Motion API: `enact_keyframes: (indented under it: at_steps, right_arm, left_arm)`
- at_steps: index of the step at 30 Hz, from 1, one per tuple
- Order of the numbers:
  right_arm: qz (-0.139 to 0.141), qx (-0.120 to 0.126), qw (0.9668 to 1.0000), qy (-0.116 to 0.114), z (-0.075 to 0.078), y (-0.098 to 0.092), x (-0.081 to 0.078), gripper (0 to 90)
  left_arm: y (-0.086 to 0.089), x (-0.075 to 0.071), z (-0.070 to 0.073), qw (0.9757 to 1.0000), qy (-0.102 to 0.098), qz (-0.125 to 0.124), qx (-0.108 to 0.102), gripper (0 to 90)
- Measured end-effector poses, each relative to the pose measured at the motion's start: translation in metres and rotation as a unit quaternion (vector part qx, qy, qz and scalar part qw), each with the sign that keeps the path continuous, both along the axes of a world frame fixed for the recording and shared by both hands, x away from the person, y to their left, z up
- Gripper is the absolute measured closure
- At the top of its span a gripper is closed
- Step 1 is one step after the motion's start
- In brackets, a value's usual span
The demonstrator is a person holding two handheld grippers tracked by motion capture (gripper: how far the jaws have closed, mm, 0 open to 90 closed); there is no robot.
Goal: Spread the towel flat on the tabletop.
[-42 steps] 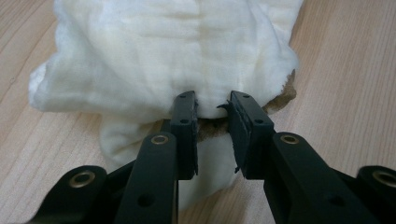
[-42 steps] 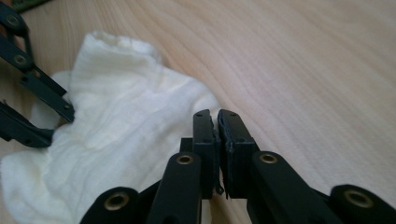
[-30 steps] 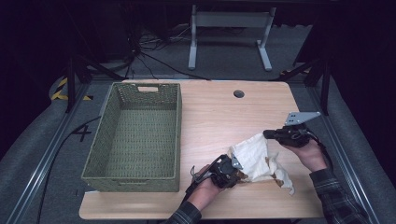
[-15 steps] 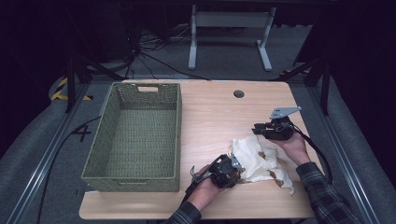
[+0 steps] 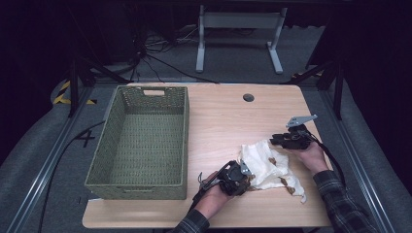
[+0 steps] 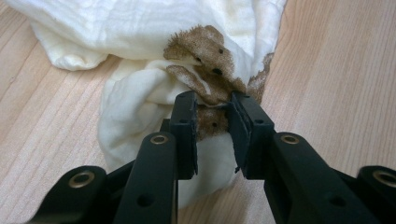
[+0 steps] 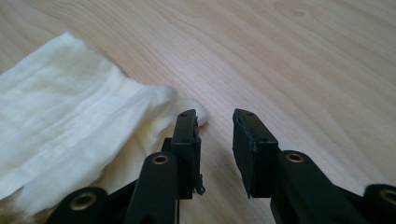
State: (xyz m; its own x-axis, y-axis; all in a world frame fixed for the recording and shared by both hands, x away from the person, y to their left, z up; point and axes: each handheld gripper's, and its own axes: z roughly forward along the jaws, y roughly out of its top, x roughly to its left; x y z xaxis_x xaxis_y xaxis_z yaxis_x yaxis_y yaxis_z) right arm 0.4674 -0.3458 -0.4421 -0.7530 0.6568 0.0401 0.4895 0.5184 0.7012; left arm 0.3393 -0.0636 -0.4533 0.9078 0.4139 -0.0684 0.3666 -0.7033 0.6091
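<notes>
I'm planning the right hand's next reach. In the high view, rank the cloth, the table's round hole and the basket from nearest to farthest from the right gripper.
1. Cloth: just left of the right gripper, at its jaws.
2. Hole: up the table, toward the far edge.
3. Basket: across the table, on its left side.
</notes>
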Motion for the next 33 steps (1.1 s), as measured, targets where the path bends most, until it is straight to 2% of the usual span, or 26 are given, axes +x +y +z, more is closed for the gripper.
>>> enact_keyframes:
  at_steps: [2, 6, 9, 11, 14, 15, 19, 23, 29, 33]
  right_arm:
    - [0.008, 0.008, 0.9999, 0.009, -0.002, 0.000, -0.005, 69.5]
    - [0.020, 0.004, 0.9995, 0.025, -0.005, 0.002, -0.013, 69.2]
    - [0.027, -0.002, 0.9993, 0.027, -0.007, 0.003, -0.016, 70.1]
    - [0.030, -0.010, 0.9991, 0.029, -0.009, 0.006, -0.018, 74.7]
    - [0.031, -0.012, 0.9989, 0.033, -0.008, 0.005, -0.018, 86.6]
    - [0.030, -0.011, 0.9989, 0.035, -0.008, 0.004, -0.018, 87.6]
    - [0.013, -0.022, 0.9995, 0.021, -0.003, -0.003, -0.021, 88.7]
    - [-0.014, -0.027, 0.9995, 0.014, 0.004, -0.020, -0.027, 88.7]
    - [-0.038, -0.024, 0.9988, 0.018, 0.009, -0.042, -0.038, 88.7]
    - [-0.051, -0.035, 0.9976, 0.033, 0.008, -0.057, -0.052, 88.7]
  left_arm:
    - [0.000, 0.000, 0.000, 1.0000, 0.000, -0.001, 0.000, 71.7]
    - [0.000, 0.000, 0.000, 1.0000, -0.003, -0.002, 0.000, 71.7]
    - [0.000, 0.000, 0.000, 1.0000, -0.003, -0.002, 0.000, 71.7]
    - [-0.001, 0.000, 0.000, 1.0000, -0.004, -0.003, 0.001, 71.7]
    - [-0.001, 0.000, 0.000, 1.0000, -0.004, -0.005, 0.002, 71.8]
    - [-0.001, 0.000, 0.000, 1.0000, -0.004, -0.004, 0.001, 71.7]
    - [-0.001, 0.000, 0.000, 1.0000, -0.003, -0.004, 0.003, 71.8]
    - [-0.001, 0.000, 0.000, 1.0000, -0.003, -0.003, 0.004, 71.8]
    - [-0.001, 0.000, 0.000, 1.0000, -0.005, -0.003, 0.004, 71.8]
    - [-0.001, -0.001, 0.000, 1.0000, -0.005, -0.001, 0.005, 71.7]
